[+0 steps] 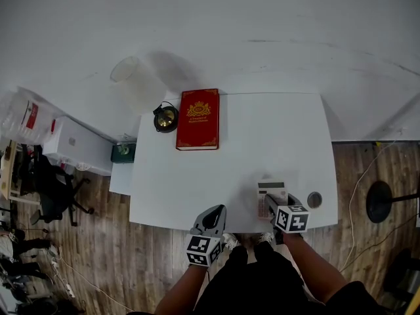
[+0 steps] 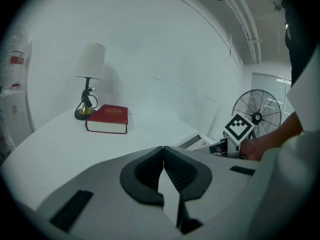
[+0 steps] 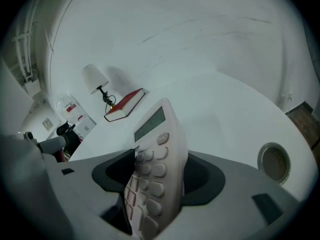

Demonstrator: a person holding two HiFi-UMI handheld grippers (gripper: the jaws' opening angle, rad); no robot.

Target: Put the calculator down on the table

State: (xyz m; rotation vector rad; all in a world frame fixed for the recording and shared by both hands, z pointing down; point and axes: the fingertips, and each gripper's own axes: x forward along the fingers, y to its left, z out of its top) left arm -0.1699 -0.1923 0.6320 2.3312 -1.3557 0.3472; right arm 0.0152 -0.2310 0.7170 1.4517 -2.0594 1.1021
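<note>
Right gripper (image 1: 272, 207): your jaws stand wide apart. The calculator (image 3: 155, 171) sits in the gap between them. It is on edge and leaning, keys turned toward the jaw on the view's left, display end poking out past the jaw tips. Dark space shows on both sides of it, so neither pad presses on it. The key end lies deep in the throat of the jaws.

From the head view, the calculator is over the white table (image 1: 262, 130), close to the near edge, just ahead of your jaw tips. You cannot tell from any view whether its far end already rests on the tabletop.

A round hole (image 3: 274, 163) in the table lies just outside the jaw on the right, near it but not touching.

Left gripper (image 2: 163, 170): your jaws are closed, pads meeting along a thin line, nothing between them. It sits at the near table edge, well apart from the right gripper, which shows off to the side of your left jaws with its marker cube (image 2: 238, 127) facing them.

Well ahead of both sets of jaws, at the far side of the table:
- a red book (image 1: 197, 119) lying flat
- a lamp (image 1: 139, 84) with a white shade just beside the book, on its left

A standing fan (image 2: 256, 116) shows beyond the right gripper in the left gripper view.
</note>
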